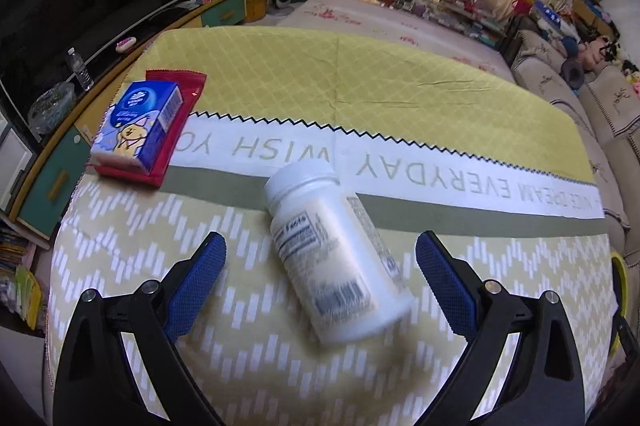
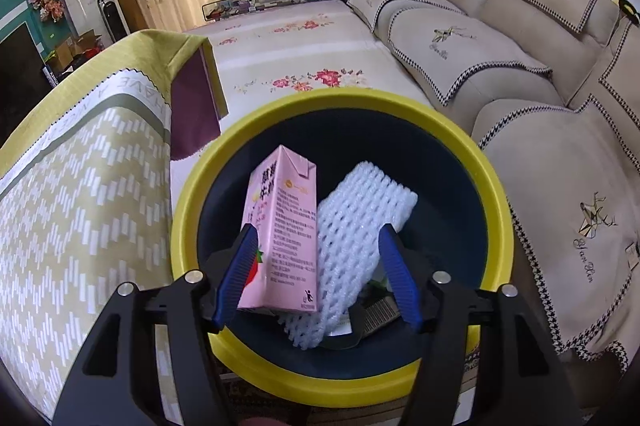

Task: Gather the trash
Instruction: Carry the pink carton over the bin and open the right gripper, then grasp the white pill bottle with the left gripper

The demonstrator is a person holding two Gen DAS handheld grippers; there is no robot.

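In the left wrist view a white pill bottle lies on its side on the yellow tablecloth. My left gripper is open, its blue pads on either side of the bottle and apart from it. In the right wrist view my right gripper is open above a dark bin with a yellow rim. A pink milk carton and a white foam fruit net are in the bin between the fingers; the carton is next to the left pad.
A blue tissue pack lies on a red wrapper at the table's left. The bin's rim shows at the table's right edge. A beige sofa stands right of the bin. A TV cabinet runs left of the table.
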